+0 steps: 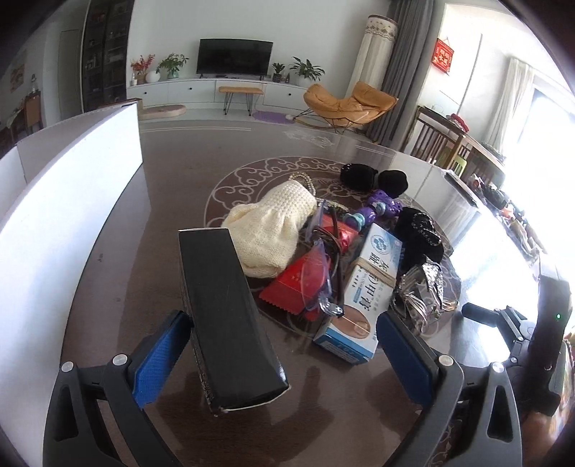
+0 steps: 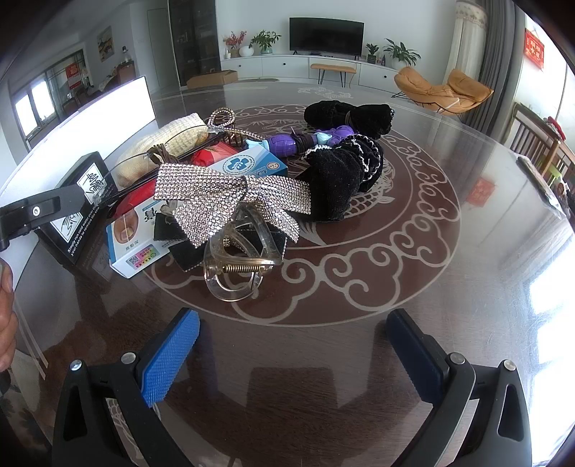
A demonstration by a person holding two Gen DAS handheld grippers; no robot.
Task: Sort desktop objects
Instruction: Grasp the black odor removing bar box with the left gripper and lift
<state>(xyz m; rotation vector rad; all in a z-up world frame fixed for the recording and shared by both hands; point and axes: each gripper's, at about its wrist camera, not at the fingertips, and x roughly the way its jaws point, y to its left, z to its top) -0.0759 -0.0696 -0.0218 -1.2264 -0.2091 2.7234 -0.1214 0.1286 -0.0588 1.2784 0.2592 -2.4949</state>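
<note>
Sorting looks barely begun: the pile sits unsorted; left gripper gapes around the black box, right gripper gapes empty.

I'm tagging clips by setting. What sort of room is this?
Most likely a home living room: a television on a low white cabinet, potted plants, and an orange lounge chair beyond the table.

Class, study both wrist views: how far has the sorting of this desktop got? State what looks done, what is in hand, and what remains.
Done: nothing visibly sorted; the white box shows no contents from here.
In hand: the left gripper is open around the black box, touching only one side. The right gripper is open, holding nothing.
Left: the pile, including the rhinestone bow clip, blue-and-white carton, cream knit and black scrunchies.
</note>
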